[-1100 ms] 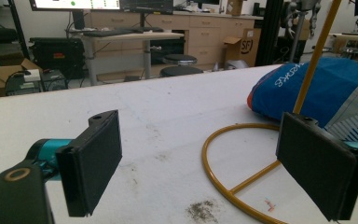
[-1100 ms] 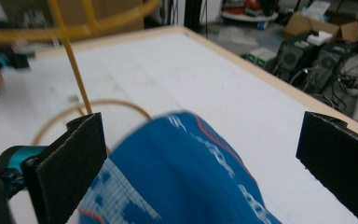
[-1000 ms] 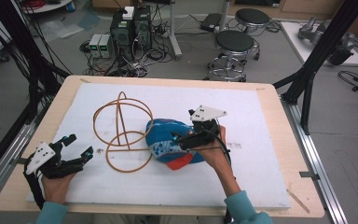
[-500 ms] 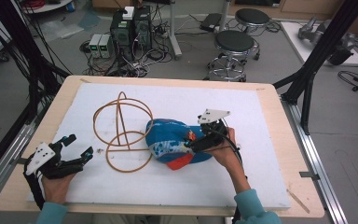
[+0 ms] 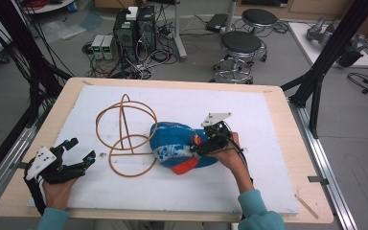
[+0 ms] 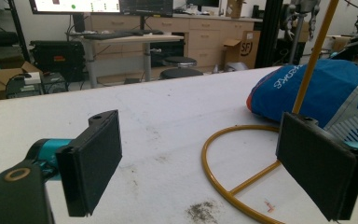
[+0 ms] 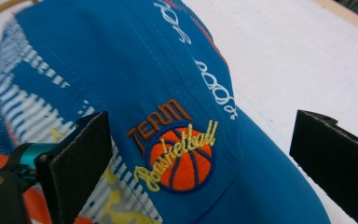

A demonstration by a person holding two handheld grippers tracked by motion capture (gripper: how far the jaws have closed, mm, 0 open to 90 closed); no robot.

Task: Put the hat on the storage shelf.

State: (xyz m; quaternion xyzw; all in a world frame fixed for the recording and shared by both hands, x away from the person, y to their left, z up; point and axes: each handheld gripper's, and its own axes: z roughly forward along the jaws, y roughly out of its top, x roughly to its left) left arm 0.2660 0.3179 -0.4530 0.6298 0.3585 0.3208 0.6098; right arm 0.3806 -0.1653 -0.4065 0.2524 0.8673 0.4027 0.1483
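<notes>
Right gripper [image 5: 202, 145] hovers over blue cap [image 5: 177, 146], jaws spread wide, likely lining up a grasp. Left gripper [image 5: 79, 154] idles agape beside wire stand [image 5: 124, 136], holding nothing.

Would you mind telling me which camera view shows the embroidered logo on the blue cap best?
The right gripper view: the basketball logo on the cap is close and readable between open jaws. The high view shows the whole cap, logo too small. The left gripper view shows only the cap's side.
</notes>
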